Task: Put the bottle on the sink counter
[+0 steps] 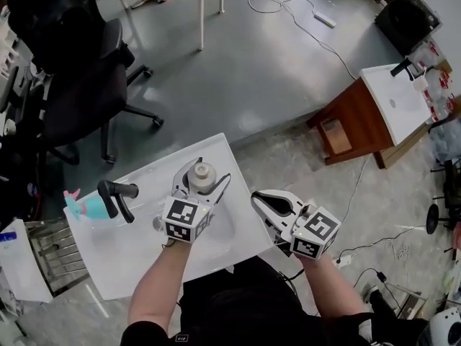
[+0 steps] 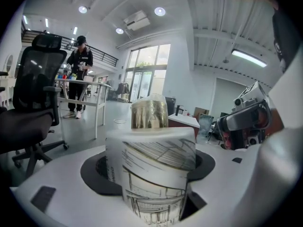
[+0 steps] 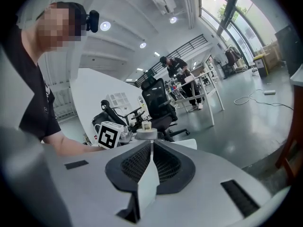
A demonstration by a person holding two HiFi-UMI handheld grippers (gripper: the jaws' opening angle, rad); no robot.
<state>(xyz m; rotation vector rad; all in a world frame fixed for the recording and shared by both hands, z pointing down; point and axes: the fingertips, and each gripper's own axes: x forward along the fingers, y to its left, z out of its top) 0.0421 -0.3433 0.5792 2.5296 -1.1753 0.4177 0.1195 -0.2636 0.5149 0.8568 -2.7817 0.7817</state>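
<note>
The left claw [image 1: 209, 181] is shut on the one bottle [image 2: 150, 167] — a squat white cylinder with a line-drawn label and a ribbed gold cap [image 2: 149, 112] — with its two white jaws pressing on opposite sides of the label. It holds the bottle upright over the white sink counter [image 1: 137, 258], above the far side of the shallow basin [image 1: 220, 231]; whether the bottle's base touches the counter cannot be told. Just left of this claw's marker cube a small round metal fitting [image 1: 157, 224] sits in the basin. Further left stands one matte black curved faucet [image 1: 115, 197], and past that a teal-and-pink object [image 1: 78, 206]. The right claw [image 3: 151, 150] has its jaws pressed flat together with nothing between them, and it hovers beside the counter's right edge. A second white-topped counter [image 1: 392, 101] on a brown wooden cabinet stands well apart, ahead and to the right of the right claw. One black wheeled office chair [image 1: 79, 85] stands on the smooth grey floor [image 1: 252, 63], ahead and to the left of the left claw.
</note>
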